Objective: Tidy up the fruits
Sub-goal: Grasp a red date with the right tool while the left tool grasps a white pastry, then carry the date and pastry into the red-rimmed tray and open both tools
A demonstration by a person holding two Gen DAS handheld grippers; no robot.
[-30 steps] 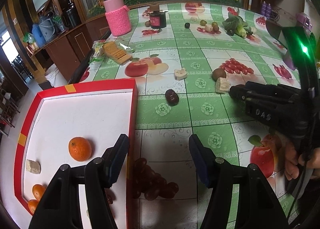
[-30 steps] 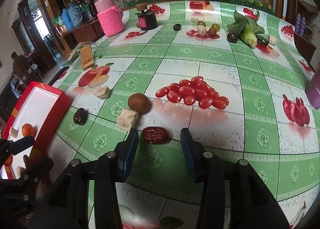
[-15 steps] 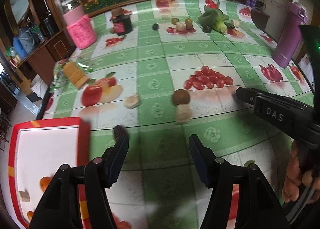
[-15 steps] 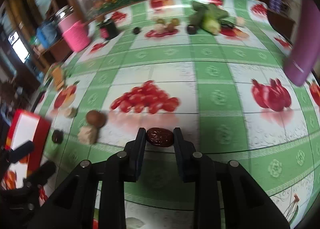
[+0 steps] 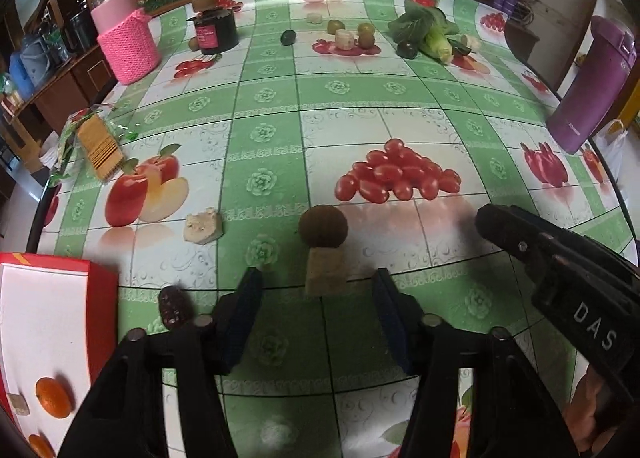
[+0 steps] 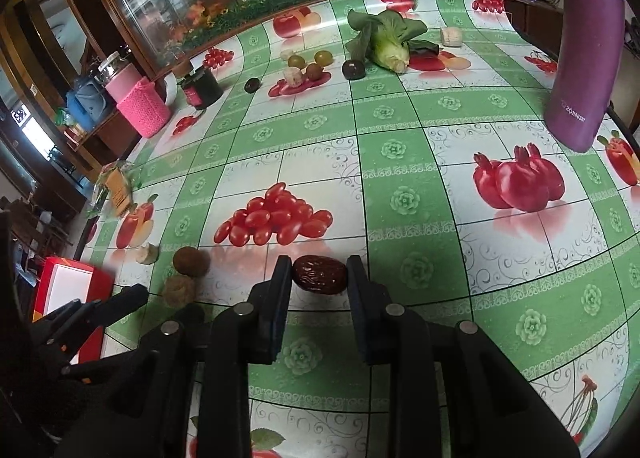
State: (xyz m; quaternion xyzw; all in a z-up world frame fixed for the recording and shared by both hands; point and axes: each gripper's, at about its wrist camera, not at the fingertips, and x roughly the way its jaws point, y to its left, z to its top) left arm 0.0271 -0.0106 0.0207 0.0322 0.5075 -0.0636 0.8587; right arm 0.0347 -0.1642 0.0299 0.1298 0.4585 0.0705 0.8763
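Between the fingers of the left claw, seen from the left wrist, a pale cube is framed at the tips, with a brown round fruit touching its far side. The jaws are closing, yet a clear gap is left on both sides of the cube, so nothing is gripped. For this step to go well, it must first be settled which of the two is wanted: if the fruit, the claw should be carried past the cube before it is closed, lest the cube be caught or the fruit be rolled away. A dark date lies just left of the left finger, near the red tray, in which an orange is already lying. The right claw is seen at the right edge, its contents hidden from this view. From the right wrist, the right claw is seen clamped on a second date, which is wrinkled, glossy and dark red-brown, oval, held lengthwise across the pads above the tabletop. The fruit looks soft, so the grip is best kept light while it is carried to the tray, which is far off to the left. The left claw shows there, beside the brown fruit.
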